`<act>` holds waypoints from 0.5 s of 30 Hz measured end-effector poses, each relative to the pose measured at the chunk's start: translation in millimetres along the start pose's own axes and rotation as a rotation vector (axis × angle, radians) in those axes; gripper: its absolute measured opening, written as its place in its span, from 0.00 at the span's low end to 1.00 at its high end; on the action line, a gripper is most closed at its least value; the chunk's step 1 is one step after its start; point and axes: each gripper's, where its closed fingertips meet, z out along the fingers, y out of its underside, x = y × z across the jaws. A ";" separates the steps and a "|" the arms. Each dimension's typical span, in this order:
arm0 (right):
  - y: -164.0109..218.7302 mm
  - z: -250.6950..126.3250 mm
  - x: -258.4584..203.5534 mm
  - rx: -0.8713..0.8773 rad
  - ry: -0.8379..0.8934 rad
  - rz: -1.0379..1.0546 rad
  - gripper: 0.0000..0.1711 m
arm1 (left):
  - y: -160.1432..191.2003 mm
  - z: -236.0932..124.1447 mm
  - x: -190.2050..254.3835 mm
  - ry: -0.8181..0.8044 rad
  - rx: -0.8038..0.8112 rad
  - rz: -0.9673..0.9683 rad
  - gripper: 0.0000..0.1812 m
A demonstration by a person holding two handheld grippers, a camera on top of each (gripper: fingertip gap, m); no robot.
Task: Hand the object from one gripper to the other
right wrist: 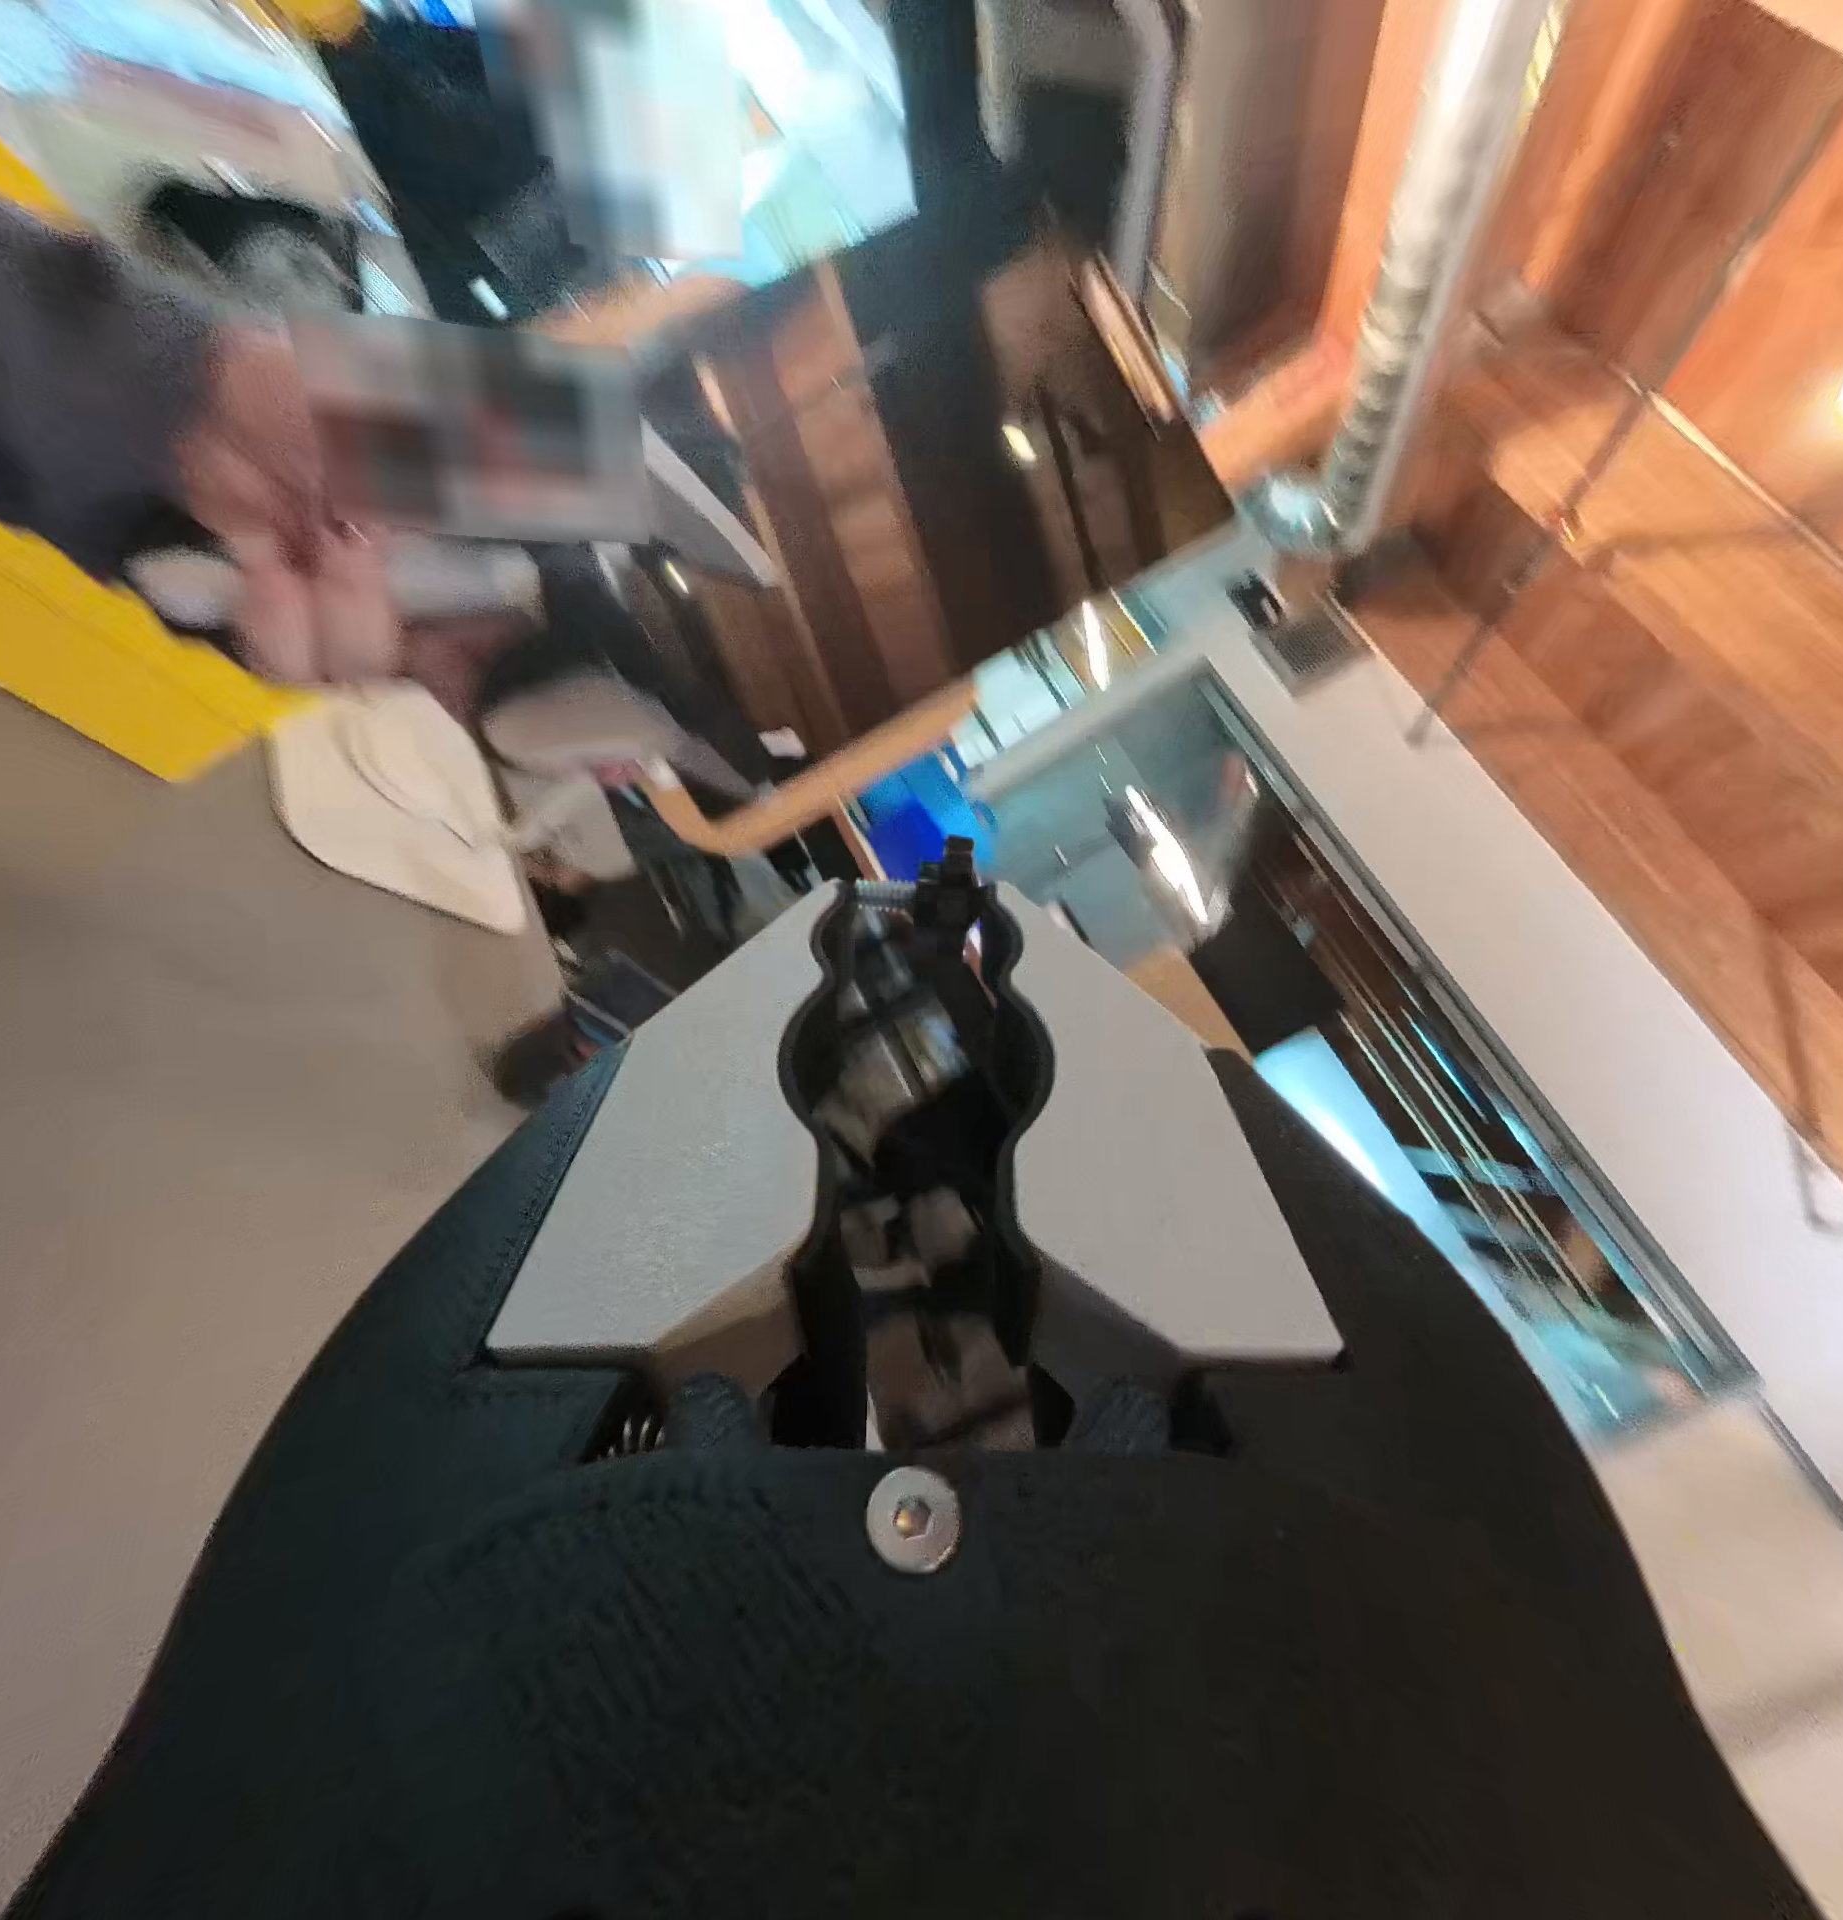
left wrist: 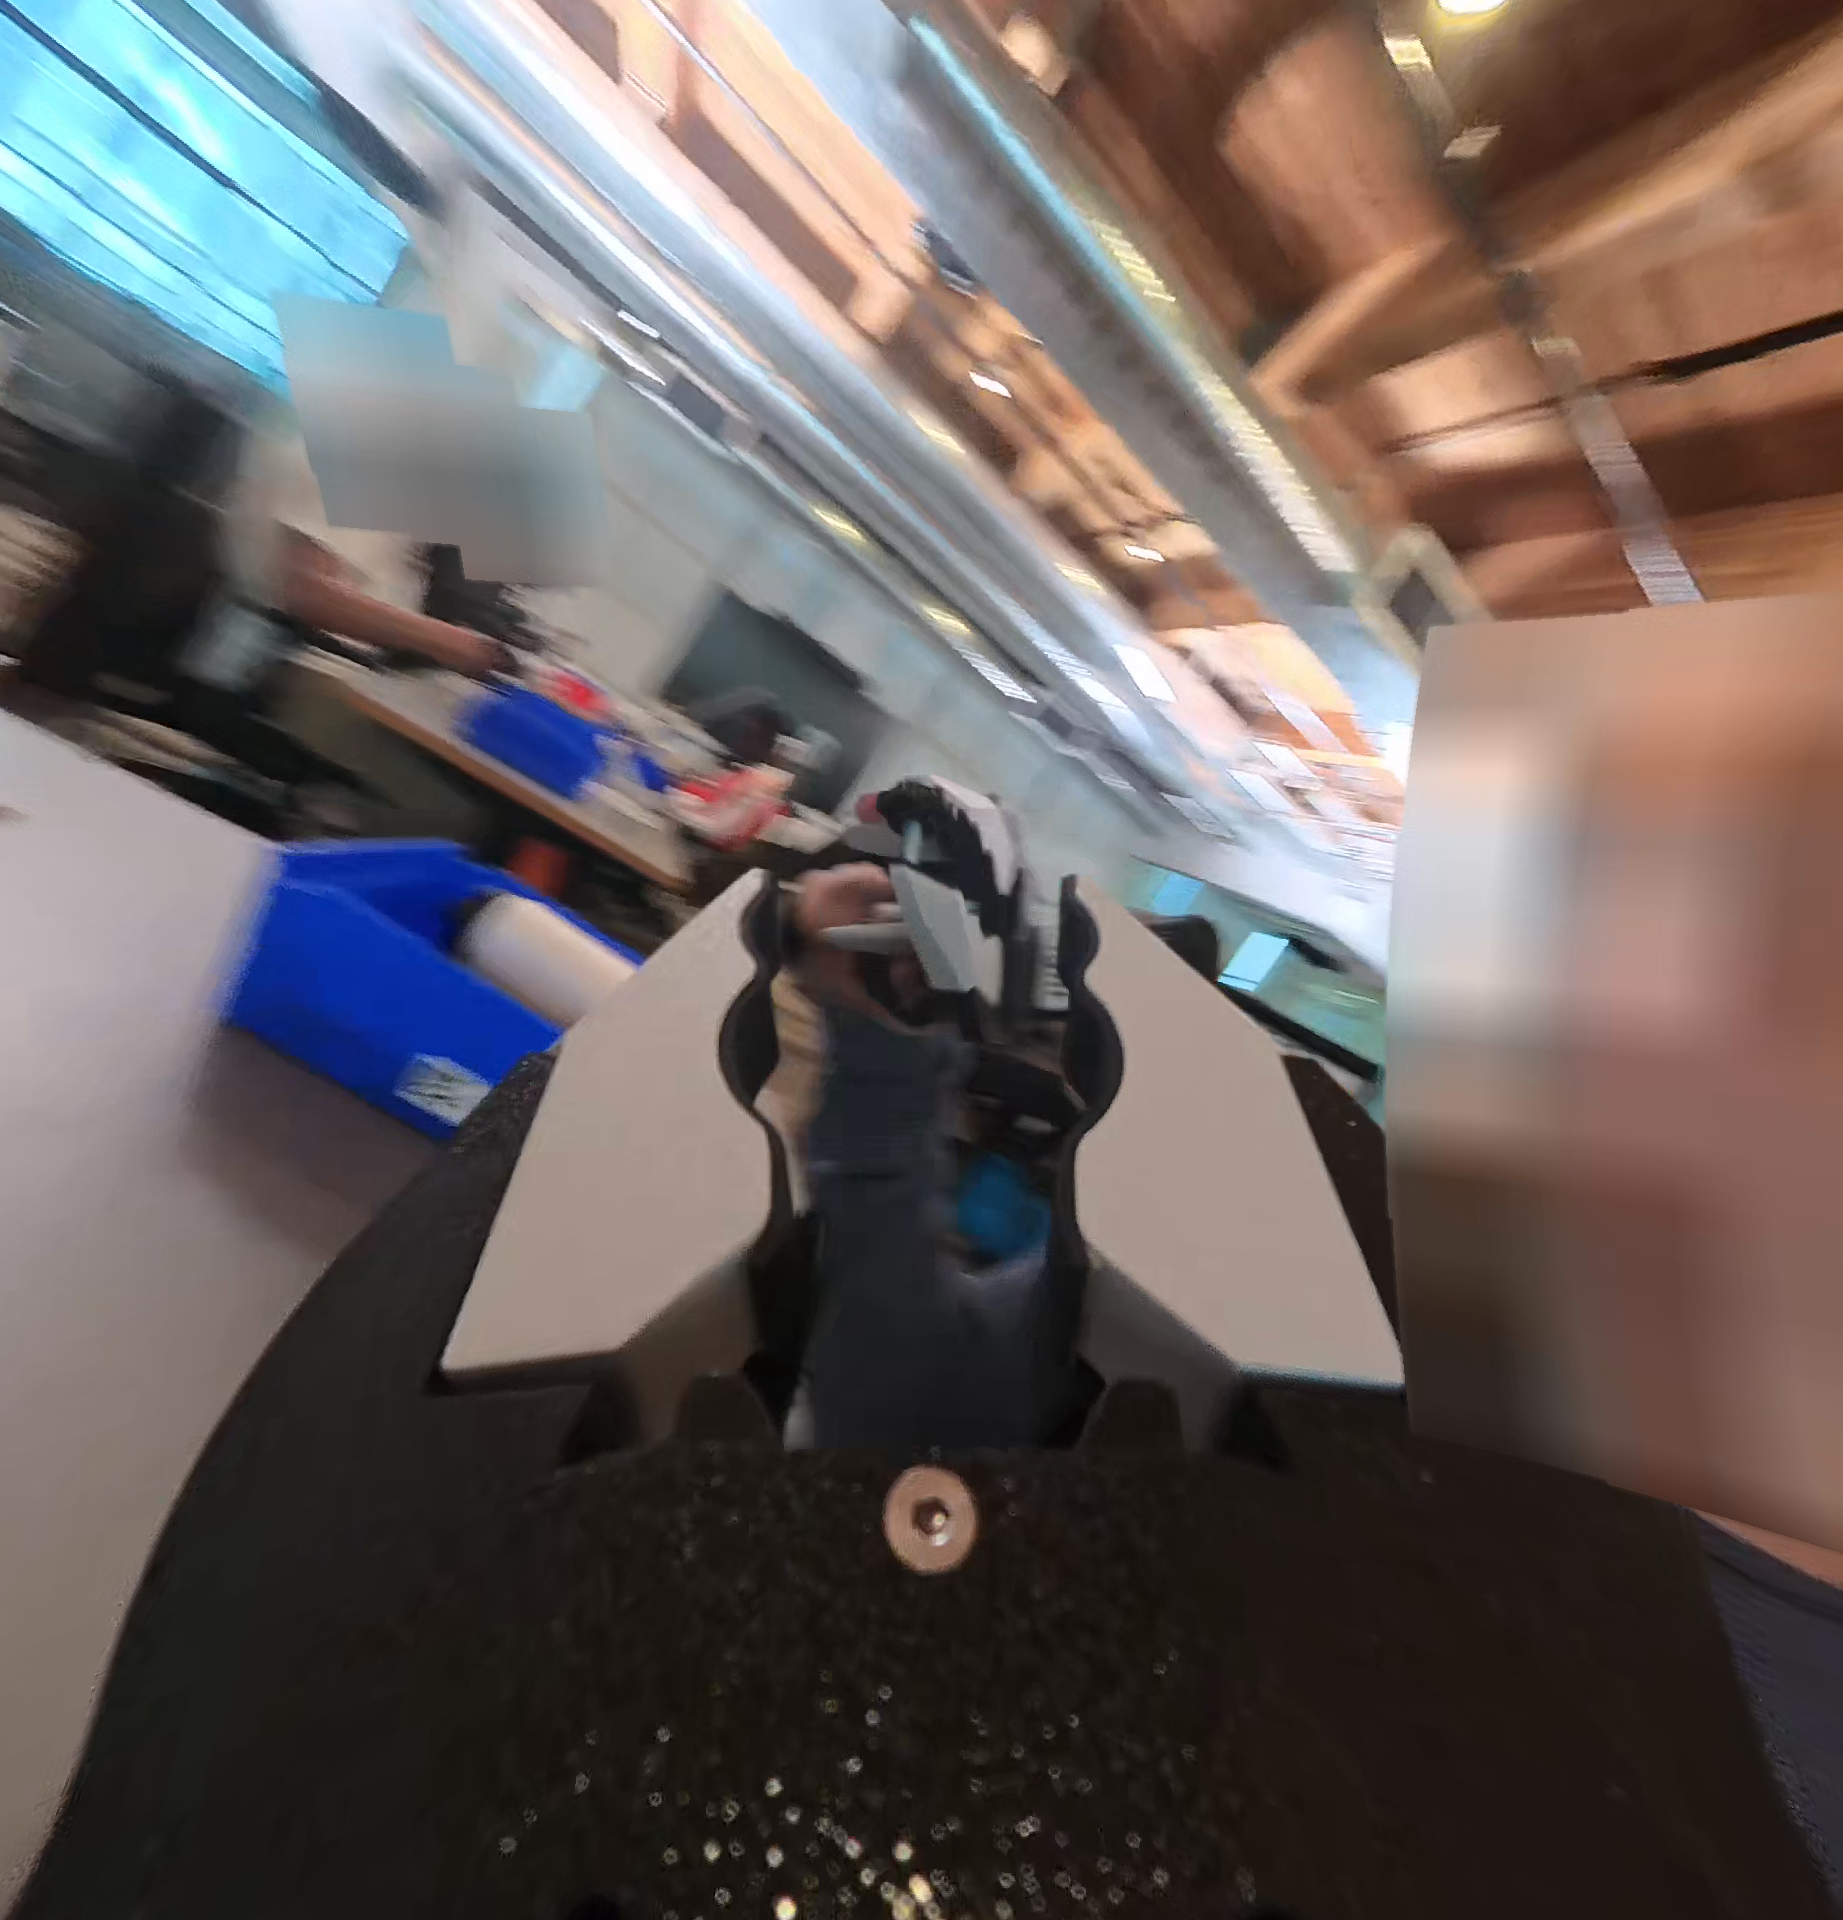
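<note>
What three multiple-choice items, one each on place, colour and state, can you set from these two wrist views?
1. Where is the blue plastic bin?
A. left of the left gripper
B. right of it
C. between its fingers

2. What colour is the roll in that bin?
A. red
B. white
C. green

3. What is the right gripper doing?
A. gaping wide, empty
B. clamping a black-and-silver metal object
C. resting on a table

Key: A, the bin shows left of the fingers; B, the roll is white; B, the object sits between nearly closed fingers.
</note>
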 end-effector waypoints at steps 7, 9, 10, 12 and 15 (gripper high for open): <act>152.3 -127.3 48.0 -0.812 0.228 0.290 0.13 | -42.0 -29.9 4.5 -0.259 0.125 0.231 0.31; 184.7 -165.7 48.9 -0.977 0.289 0.380 0.13 | -52.4 -39.4 5.6 -0.312 0.160 0.285 0.30; 196.1 -177.8 46.5 -1.021 0.303 0.433 0.13 | -56.3 -43.2 5.7 -0.336 0.176 0.303 0.30; 212.9 -190.2 40.6 -1.058 0.311 0.521 0.13 | -62.2 -50.3 5.4 -0.368 0.206 0.326 0.30; 231.3 -192.9 37.7 -1.062 0.326 0.584 0.15 | -64.2 -55.1 1.1 -0.408 0.217 0.342 0.30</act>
